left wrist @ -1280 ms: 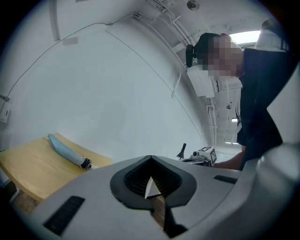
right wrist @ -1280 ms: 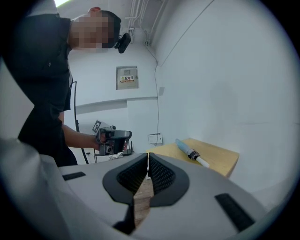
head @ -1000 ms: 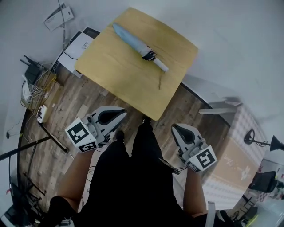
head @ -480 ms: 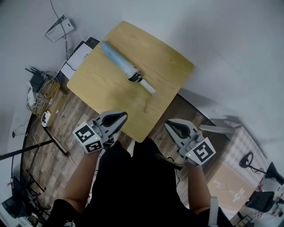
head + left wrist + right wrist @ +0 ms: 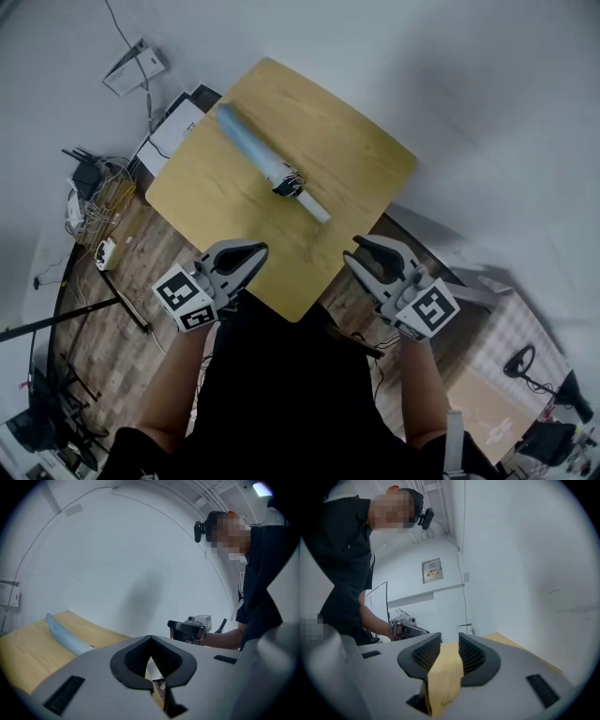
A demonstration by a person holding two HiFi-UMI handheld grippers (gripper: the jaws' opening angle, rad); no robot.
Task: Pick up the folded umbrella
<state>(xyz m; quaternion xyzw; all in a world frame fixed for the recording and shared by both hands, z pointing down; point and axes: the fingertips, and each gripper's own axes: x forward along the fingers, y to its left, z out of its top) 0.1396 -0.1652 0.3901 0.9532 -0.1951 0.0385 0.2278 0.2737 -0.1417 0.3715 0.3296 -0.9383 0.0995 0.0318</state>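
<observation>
The folded umbrella (image 5: 270, 171) lies aslant on the table (image 5: 356, 155) in the upper middle, well apart from both grippers, so I'd say the right gripper (image 5: 367, 248), its empty jaws opening, needs to spread wider before reaching it, while the left gripper (image 5: 251, 253) is closed on nothing.

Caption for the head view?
Folded umbrella on table, untouched; left hand-held gripper shut, right hand-held gripper with jaws opening, empty.

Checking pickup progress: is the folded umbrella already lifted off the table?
No, the folded umbrella lies flat on the wooden table, with nothing gripping it.
</observation>
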